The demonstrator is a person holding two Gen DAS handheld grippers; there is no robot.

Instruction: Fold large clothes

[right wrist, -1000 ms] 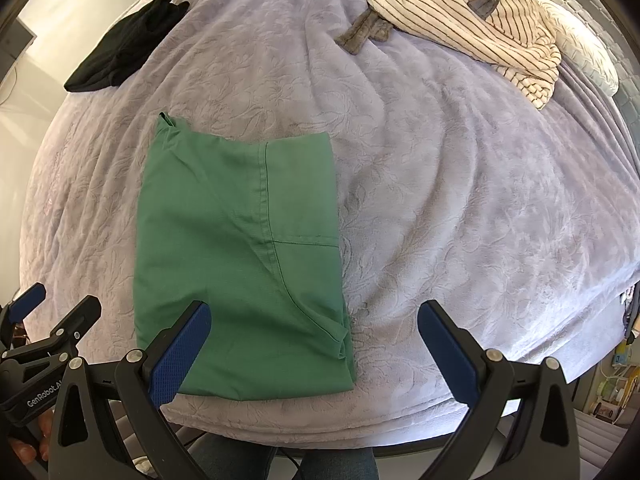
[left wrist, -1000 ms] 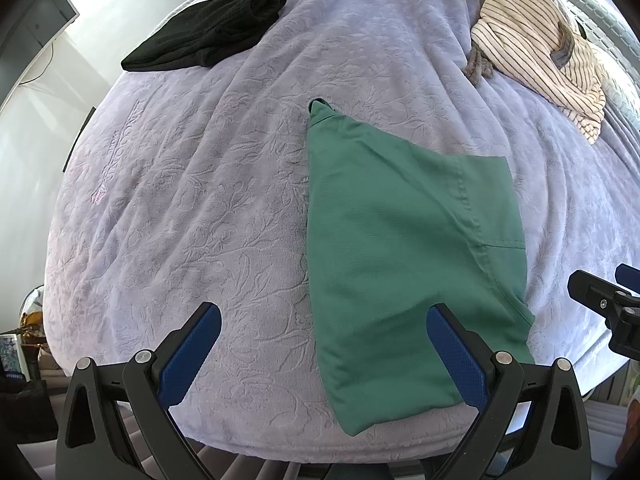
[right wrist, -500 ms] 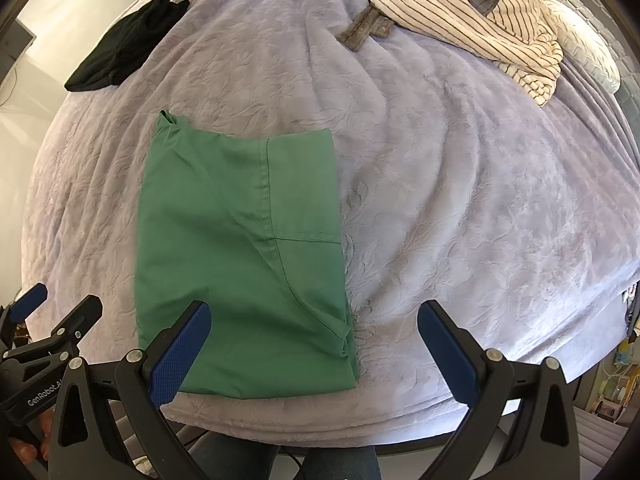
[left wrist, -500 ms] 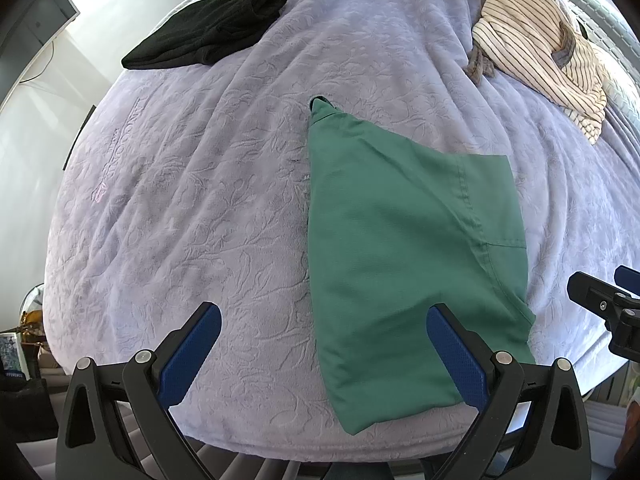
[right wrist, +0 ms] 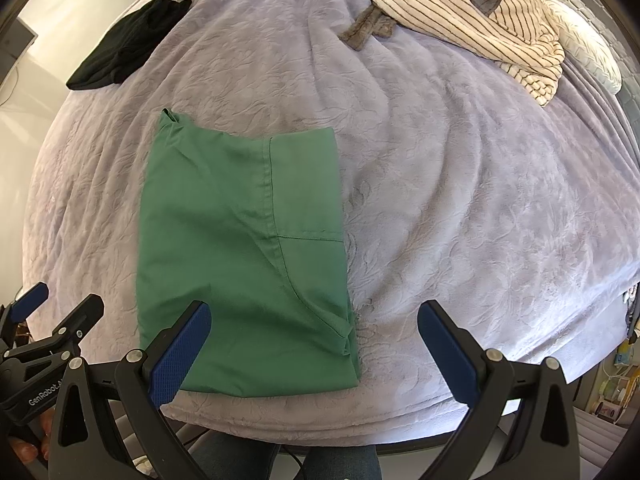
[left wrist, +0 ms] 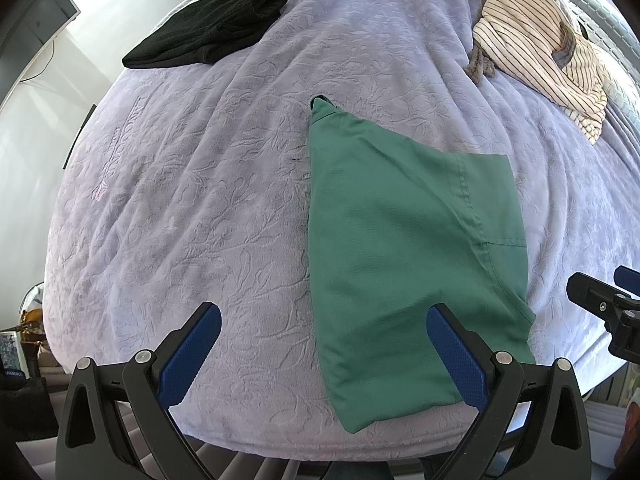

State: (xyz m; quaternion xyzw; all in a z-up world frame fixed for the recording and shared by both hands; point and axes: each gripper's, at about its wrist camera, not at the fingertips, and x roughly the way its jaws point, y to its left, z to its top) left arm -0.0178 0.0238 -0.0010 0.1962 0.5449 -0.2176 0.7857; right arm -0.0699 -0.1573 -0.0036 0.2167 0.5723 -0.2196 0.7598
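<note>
Green garment (left wrist: 404, 248) lay folded, centre-right of frame, on lavender blanket (left wrist: 192, 200) | left gripper (left wrist: 324, 344) and right gripper (right wrist: 314, 340) spread wide, empty | advised: pinch near corners together, fold evenly.

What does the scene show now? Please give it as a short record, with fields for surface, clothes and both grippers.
surface: bed with lavender blanket
task garment: green garment, folded flat near the front edge
other clothes: black garment at far left; striped garment at far right, crumpled
left gripper: open, empty, above the blanket
right gripper: open, empty, above the green garment's near right corner
</note>
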